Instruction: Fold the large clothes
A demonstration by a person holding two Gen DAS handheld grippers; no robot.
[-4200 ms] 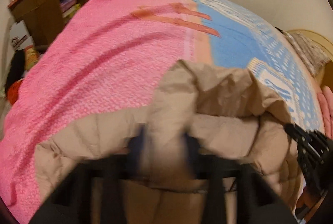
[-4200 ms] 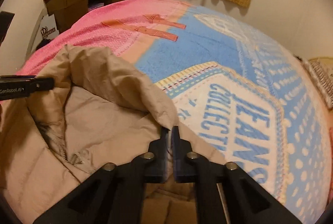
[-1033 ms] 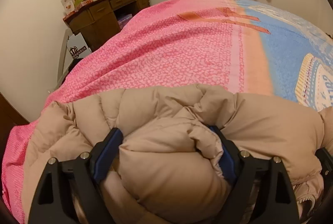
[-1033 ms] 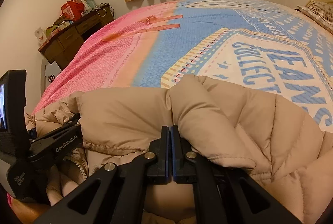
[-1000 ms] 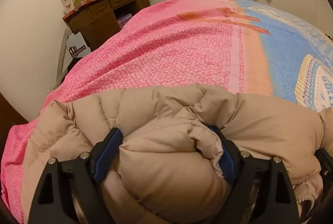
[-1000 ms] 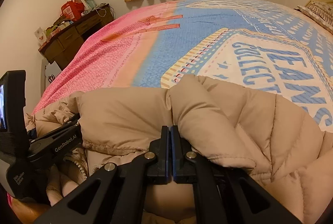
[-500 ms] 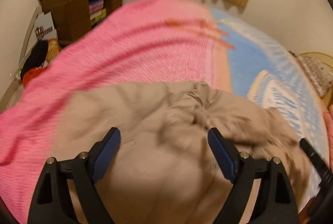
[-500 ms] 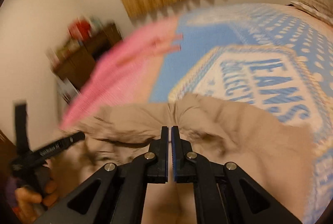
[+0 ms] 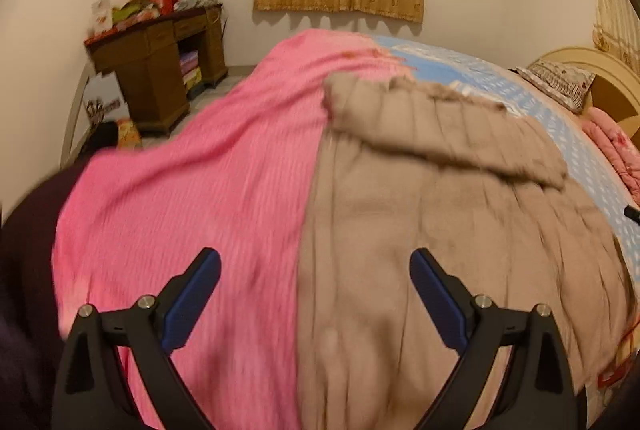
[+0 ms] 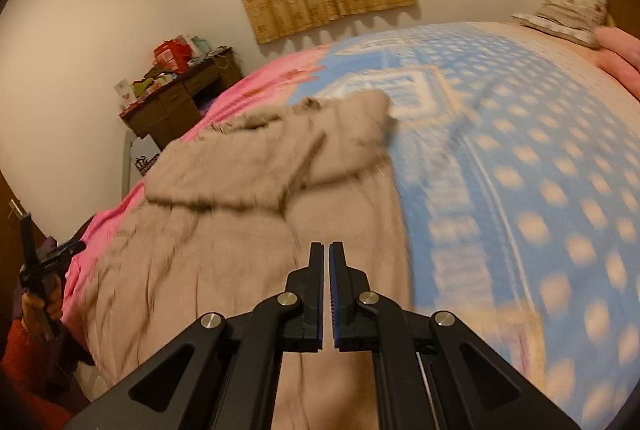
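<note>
**Coat laid flat, both claws free**

Left wrist view: left claw (image 9: 315,276) empty and opening wider above the tan coat (image 9: 440,214), spread across the bed (image 9: 192,190).

Right wrist view: right claw (image 10: 326,266) clenched, grasping nothing. Next, probably: picking an edge to fold over.

no legible text, motion blur throughout

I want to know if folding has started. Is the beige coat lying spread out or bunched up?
Spread out: the beige coat lies flat along the bed, only its far end turned over.
</note>
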